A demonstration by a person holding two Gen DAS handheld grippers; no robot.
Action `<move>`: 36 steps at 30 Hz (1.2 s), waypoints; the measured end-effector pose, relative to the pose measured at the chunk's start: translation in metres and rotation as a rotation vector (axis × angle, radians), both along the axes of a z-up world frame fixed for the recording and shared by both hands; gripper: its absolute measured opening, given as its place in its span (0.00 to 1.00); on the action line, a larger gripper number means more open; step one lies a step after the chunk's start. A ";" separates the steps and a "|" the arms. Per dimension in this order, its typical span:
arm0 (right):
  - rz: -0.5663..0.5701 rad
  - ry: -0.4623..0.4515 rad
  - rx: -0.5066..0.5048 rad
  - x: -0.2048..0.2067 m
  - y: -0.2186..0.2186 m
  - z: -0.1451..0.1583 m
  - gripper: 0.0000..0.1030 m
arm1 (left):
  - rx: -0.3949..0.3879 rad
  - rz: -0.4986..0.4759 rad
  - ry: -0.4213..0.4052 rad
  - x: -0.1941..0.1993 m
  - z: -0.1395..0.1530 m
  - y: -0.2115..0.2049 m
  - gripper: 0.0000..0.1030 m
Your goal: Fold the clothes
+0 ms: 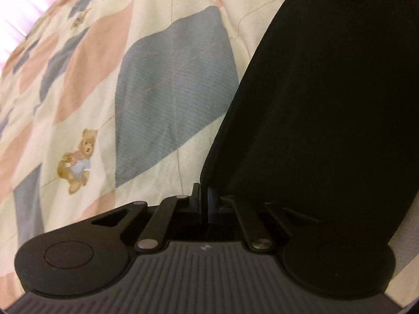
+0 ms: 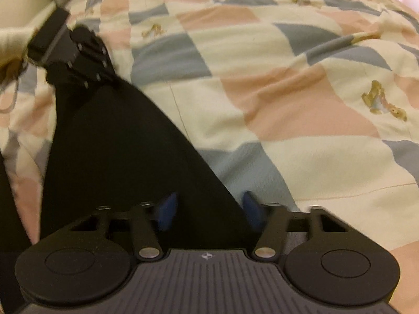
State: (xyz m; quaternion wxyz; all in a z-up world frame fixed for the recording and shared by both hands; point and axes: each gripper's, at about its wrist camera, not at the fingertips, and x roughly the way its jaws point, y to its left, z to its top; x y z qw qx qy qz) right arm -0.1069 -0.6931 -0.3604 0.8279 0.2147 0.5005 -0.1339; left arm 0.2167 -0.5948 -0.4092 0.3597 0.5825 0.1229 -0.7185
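While the left gripper (image 1: 204, 204) has its jaws pressed together on the edge of the black garment (image 1: 327, 99), which hangs over the teddy-bear quilt (image 1: 131, 65), a thin pinch could slip. No writing is readable.

From the right wrist, the right gripper (image 2: 209, 210) stands spread, cloth between its blue pads (image 2: 167, 210); closing late could drop that corner. Only a small emblem shows.

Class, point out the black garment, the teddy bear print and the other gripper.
Black fabric garment (image 1: 327, 104), left wrist view, middle.
Teddy bear print (image 1: 77, 161), left wrist view, body.
Left gripper (image 2: 78, 60), right wrist view, linkage.
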 end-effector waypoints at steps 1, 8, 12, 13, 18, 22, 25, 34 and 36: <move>0.007 0.016 -0.007 0.000 0.002 -0.003 0.12 | -0.015 -0.001 -0.017 -0.002 0.002 0.003 0.02; 0.053 -0.019 -0.279 -0.018 0.086 0.046 0.04 | -0.207 0.095 -0.148 -0.025 0.034 0.051 0.01; 0.098 -0.043 -0.491 -0.030 0.160 0.084 0.04 | -0.321 0.278 -0.136 -0.035 0.082 0.118 0.01; 0.110 -0.048 -0.543 -0.033 0.178 0.094 0.04 | -0.341 0.325 -0.130 -0.039 0.095 0.140 0.01; 0.219 -0.050 -0.705 -0.065 0.304 0.116 0.04 | -0.347 0.578 -0.083 -0.071 0.132 0.265 0.02; 0.280 0.023 -0.620 -0.089 0.378 0.095 0.05 | -0.216 0.796 -0.013 -0.111 0.130 0.352 0.07; 0.311 0.133 -0.524 -0.097 0.415 0.067 0.29 | -0.039 0.960 -0.007 -0.128 0.105 0.392 0.09; -0.237 -0.006 -0.081 -0.115 0.369 0.074 0.55 | -0.192 1.038 0.103 -0.103 0.129 0.346 0.30; -0.358 -0.029 -0.022 -0.116 0.355 0.070 0.55 | -0.209 1.053 0.098 -0.088 0.116 0.300 0.30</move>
